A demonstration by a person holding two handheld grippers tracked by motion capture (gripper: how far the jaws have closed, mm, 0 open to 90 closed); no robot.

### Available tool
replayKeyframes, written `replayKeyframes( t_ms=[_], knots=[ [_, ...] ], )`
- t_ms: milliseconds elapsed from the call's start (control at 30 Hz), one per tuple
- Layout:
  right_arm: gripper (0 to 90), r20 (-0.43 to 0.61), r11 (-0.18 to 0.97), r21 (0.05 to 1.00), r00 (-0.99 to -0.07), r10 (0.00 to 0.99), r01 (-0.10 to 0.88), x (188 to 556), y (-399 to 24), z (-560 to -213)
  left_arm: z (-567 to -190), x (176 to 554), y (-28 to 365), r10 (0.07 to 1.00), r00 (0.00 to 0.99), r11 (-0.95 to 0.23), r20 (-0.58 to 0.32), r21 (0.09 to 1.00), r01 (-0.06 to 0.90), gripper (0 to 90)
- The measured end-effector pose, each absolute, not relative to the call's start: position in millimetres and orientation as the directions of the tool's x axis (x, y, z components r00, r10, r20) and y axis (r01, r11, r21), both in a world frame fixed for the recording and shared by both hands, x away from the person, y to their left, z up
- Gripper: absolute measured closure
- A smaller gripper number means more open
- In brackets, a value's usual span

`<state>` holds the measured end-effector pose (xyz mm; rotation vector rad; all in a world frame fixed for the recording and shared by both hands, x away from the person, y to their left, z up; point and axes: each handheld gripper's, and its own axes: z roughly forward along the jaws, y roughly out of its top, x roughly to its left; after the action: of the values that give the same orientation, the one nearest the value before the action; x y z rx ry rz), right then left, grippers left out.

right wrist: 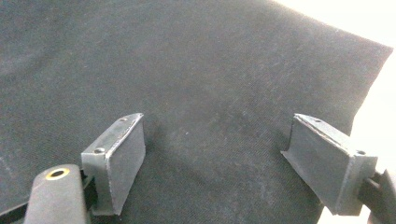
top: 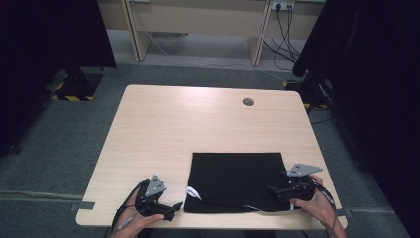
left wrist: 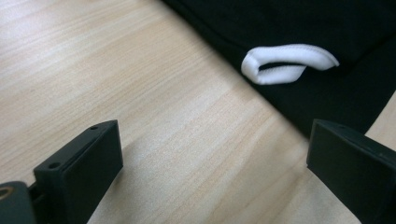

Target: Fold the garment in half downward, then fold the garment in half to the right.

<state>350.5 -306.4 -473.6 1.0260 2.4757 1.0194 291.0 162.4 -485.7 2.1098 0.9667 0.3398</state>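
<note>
Grey carpet floor (top: 44, 144), wooden desk (top: 198, 20) behind, black curtains (top: 376, 74) flanking

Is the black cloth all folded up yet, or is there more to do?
Looks partly done: the black cloth lies flat in a neat rectangle on the table, with a white loop poking out at its left edge. Right now nothing is held. The left gripper is open over bare wood beside the cloth, and the right gripper is open above the cloth. Probably another fold is left.
</note>
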Motion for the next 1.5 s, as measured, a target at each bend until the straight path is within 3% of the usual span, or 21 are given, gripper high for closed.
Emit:
replayKeyframes(
  t_ms=[400, 1233, 1500],
  knots=[
    [20.4, 0.017, 0.484, 0.708, -0.698, 0.716, 0.514, 349.8, -323.6, -474.1, -486.2, 291.4, 154.7, 0.742, 0.67, -0.452, -0.019, 0.724, 0.521, 0.0],
    [20.5, 0.022, 0.479, 0.711, -0.697, 0.717, 0.515, 350.0, -327.1, -474.4, -486.6, 289.7, 153.8, 0.749, 0.662, -0.443, -0.018, 0.729, 0.522, 0.0],
    [20.4, 0.02, 0.478, 0.713, -0.697, 0.717, 0.513, 349.8, -327.1, -474.8, -483.8, 280.9, 135.1, 0.696, 0.718, -0.476, 0.0, 0.749, 0.461, 2.1]
  ],
)
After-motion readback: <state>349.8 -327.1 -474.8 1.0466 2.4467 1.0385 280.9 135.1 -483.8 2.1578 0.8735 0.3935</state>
